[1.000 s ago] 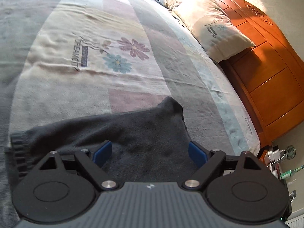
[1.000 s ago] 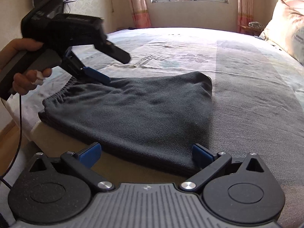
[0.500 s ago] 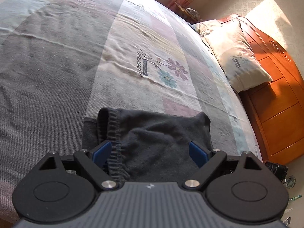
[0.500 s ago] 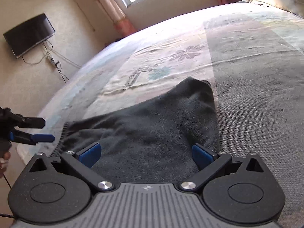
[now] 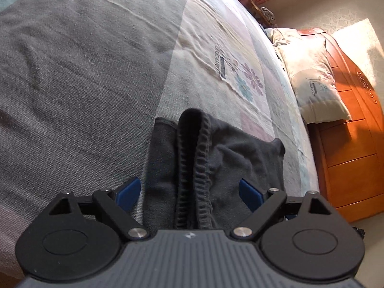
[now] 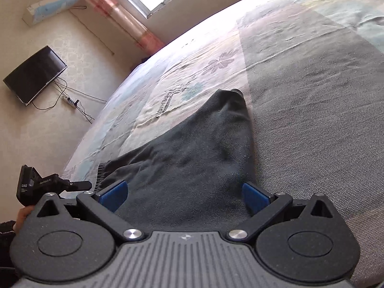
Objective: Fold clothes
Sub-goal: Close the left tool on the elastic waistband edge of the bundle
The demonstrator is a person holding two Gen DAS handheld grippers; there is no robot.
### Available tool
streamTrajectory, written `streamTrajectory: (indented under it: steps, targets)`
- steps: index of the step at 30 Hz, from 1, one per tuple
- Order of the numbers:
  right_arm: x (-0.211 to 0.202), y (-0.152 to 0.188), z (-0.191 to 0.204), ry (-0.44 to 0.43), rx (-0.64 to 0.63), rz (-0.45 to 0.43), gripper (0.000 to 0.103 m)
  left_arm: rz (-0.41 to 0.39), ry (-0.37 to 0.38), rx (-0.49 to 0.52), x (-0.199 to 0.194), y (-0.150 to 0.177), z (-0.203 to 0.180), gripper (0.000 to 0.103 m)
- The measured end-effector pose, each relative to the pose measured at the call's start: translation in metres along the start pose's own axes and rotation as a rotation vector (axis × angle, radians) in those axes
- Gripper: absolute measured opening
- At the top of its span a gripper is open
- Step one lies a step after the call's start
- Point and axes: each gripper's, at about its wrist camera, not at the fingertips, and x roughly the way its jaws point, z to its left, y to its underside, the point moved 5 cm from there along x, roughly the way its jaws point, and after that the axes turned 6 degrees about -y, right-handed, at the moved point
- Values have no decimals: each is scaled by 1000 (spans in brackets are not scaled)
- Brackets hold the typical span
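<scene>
1. The dark shorts (image 5: 216,163) are lying flat on the bed (image 5: 72,72), directly ahead of both grippers and partly between their fingers.
2. The left gripper (image 5: 189,189) is standing wide, its pads (image 5: 128,189) touching nothing; the ribbed waistband (image 5: 194,168) is bunching up in a ridge between them.
3. The right gripper (image 6: 183,192) is also gaping wide, holding nothing, with the cloth's near edge (image 6: 182,206) lying between its fingers.
4. The knit is looking soft, light and limp, likely sagging and creasing when lifted.
5. The thick elastic waistband probably offers the firmest grip for the left; a corner or hem edge suits the right.
</scene>
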Motion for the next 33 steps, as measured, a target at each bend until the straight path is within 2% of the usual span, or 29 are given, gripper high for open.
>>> streamTrajectory:
  steps: [4, 9, 17, 26, 33]
  targets:
    - [2, 1, 0, 16, 0, 0, 103, 15, 90, -15, 10, -9, 0, 94]
    - [8, 1, 0, 36, 3, -3, 103, 10, 170, -50, 20, -19, 0, 94]
    - [8, -1, 0, 33, 0, 4, 103, 124, 245, -51, 16, 8, -2, 95]
    - [6, -6, 9, 31, -27, 11, 103, 101, 258, -32, 47, -24, -18, 95]
    - [-4, -13, 9, 51, -49, -3, 103, 200, 314, 1, 34, 1, -10, 97]
